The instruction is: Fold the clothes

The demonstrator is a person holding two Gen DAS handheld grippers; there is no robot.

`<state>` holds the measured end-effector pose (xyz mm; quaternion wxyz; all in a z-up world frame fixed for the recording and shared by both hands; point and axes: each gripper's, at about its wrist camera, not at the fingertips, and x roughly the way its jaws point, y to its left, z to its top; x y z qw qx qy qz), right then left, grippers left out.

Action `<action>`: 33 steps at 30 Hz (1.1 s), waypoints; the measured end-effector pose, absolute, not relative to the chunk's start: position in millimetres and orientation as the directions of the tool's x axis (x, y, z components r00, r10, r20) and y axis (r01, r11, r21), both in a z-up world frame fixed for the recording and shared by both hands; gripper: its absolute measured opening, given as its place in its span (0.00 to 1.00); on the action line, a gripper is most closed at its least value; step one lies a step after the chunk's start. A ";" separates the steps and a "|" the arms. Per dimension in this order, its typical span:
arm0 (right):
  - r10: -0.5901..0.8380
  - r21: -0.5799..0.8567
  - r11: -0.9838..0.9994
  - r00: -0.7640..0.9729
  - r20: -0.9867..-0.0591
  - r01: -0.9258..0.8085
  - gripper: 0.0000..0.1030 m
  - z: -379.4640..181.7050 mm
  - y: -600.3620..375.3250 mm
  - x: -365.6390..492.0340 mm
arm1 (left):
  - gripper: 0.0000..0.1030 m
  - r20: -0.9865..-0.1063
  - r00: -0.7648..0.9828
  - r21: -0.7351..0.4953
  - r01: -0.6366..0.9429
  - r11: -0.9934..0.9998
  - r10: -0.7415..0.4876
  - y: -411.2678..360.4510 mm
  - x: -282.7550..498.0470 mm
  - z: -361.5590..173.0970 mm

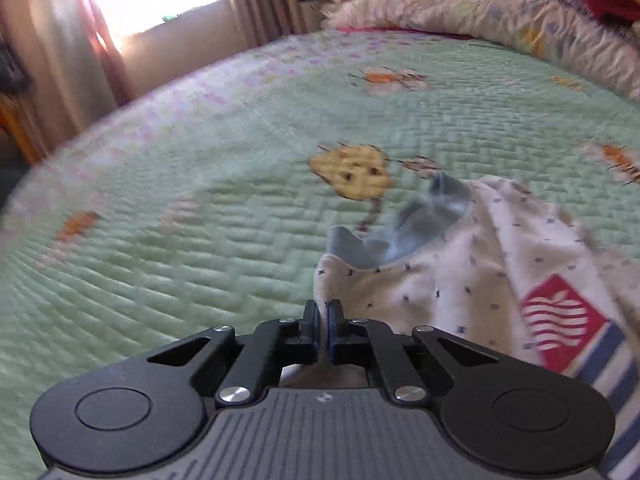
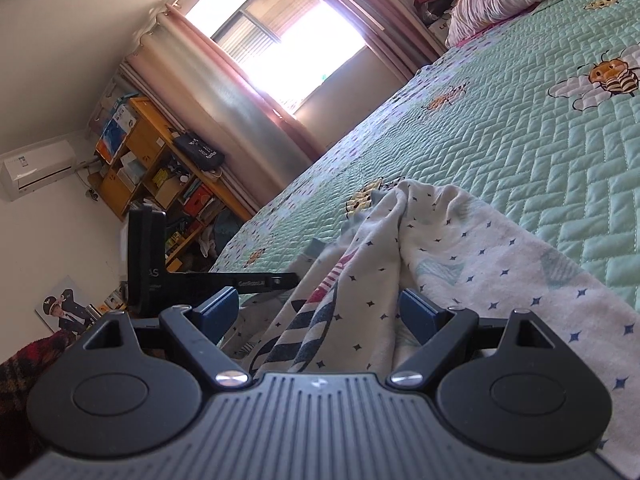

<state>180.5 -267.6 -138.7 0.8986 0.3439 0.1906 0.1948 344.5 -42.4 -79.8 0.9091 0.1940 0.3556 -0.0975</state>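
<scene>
A white shirt [image 1: 460, 280] with small dark specks, a grey-blue collar and a red apple patch with navy stripes lies crumpled on the green quilted bed. My left gripper [image 1: 322, 312] is shut on the shirt's edge near the collar and holds it slightly lifted. In the right wrist view the same shirt [image 2: 440, 248] is bunched up between and beyond my right gripper [image 2: 320, 306], whose jaws stand wide open with the cloth lying between them, not pinched. The left gripper's black body [image 2: 224, 278] shows at the left, beside the shirt.
The green bedspread [image 1: 180, 200] with bee prints stretches ahead and to the left. A rolled quilt [image 1: 480, 12] lies along the far edge. Curtains and a bright window [image 2: 280, 28] stand beyond the bed, with a wooden shelf [image 2: 152, 160] beside it.
</scene>
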 end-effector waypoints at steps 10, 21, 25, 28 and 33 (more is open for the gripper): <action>0.503 0.614 0.729 0.846 -0.178 -0.304 0.86 -125.0 -257.0 172.8 | 0.04 -0.617 0.752 0.508 0.157 0.847 0.230 4.1 362.6 -57.7; 0.501 0.654 0.715 0.833 -0.234 -0.246 0.85 -138.4 -262.1 186.6 | 0.62 -0.618 0.767 0.308 0.036 0.951 0.171 37.2 335.3 -56.0; 0.497 0.658 0.714 0.836 -0.234 -0.240 0.86 -138.6 -263.3 187.0 | 0.63 -0.672 0.724 0.208 -0.020 0.978 0.157 63.1 281.7 -60.9; 0.494 0.653 0.717 0.839 -0.227 -0.245 0.86 -137.4 -262.7 184.0 | 0.66 -0.709 0.690 0.133 -0.066 0.989 0.141 82.5 241.5 -64.6; 0.474 0.659 0.712 0.857 -0.201 -0.240 0.86 -131.8 -267.0 176.1 | 0.69 -0.761 0.637 0.070 -0.109 0.992 0.124 99.9 179.6 -73.9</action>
